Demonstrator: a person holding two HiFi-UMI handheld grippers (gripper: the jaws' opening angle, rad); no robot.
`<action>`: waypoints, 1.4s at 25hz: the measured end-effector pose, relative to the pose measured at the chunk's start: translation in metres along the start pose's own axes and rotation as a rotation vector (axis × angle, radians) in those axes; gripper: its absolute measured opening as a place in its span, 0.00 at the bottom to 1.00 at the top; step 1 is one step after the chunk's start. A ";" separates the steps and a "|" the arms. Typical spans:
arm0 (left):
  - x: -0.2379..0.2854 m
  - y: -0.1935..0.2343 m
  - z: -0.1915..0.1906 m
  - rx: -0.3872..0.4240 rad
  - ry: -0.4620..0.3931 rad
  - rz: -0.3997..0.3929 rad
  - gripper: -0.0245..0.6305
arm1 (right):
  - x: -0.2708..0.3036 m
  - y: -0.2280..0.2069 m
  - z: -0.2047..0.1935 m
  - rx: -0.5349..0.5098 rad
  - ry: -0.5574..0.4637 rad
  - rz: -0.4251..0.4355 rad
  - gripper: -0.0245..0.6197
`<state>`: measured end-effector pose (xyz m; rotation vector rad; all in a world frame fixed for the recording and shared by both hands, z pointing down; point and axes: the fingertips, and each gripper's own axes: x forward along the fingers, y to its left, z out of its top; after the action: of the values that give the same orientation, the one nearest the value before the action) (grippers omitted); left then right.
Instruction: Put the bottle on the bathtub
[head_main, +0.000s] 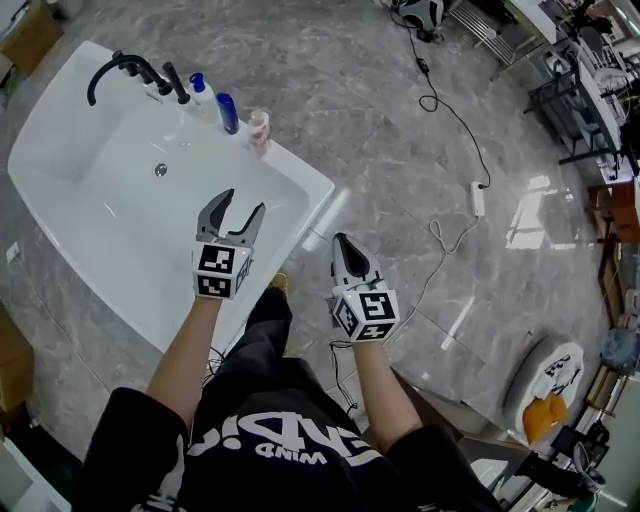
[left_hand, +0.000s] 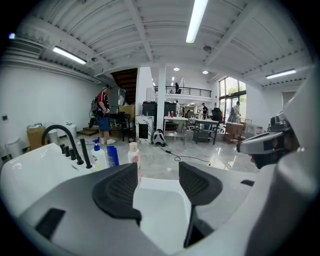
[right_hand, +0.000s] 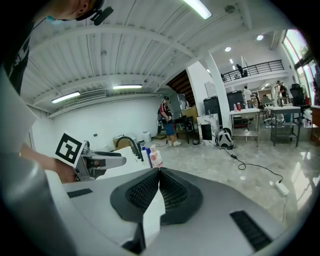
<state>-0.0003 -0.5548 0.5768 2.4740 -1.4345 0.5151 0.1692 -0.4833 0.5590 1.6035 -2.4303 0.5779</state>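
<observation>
A white bathtub (head_main: 70, 160) fills the upper left of the head view. On its far rim, next to a black tap (head_main: 125, 70), stand a white pump bottle (head_main: 201, 92), a blue bottle (head_main: 227, 112) and a pale pink bottle (head_main: 260, 130). The same bottles show in the left gripper view: white (left_hand: 99, 155), blue (left_hand: 112, 155), pink (left_hand: 133, 154). My left gripper (head_main: 238, 213) hovers open over the tub's near right part, empty. My right gripper (head_main: 340, 241) is shut and empty, over the floor to the right of the tub.
Grey marble floor (head_main: 400, 160) surrounds the tub. A black cable (head_main: 440, 105) and a white power strip (head_main: 478, 197) lie on it to the right. Racks and tables (head_main: 590, 90) stand at the far right. A person (left_hand: 103, 114) stands far behind the tub.
</observation>
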 end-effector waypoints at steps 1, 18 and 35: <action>-0.013 -0.007 0.002 0.004 -0.005 -0.004 0.42 | -0.012 0.005 0.000 0.002 -0.008 -0.003 0.08; -0.213 -0.082 0.040 -0.005 -0.130 -0.101 0.08 | -0.171 0.087 0.021 -0.058 -0.116 0.015 0.08; -0.272 -0.094 0.045 -0.047 -0.204 -0.074 0.05 | -0.216 0.103 0.023 -0.054 -0.180 -0.024 0.07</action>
<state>-0.0346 -0.3110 0.4208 2.5926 -1.4009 0.2168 0.1646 -0.2753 0.4394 1.7290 -2.5247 0.3754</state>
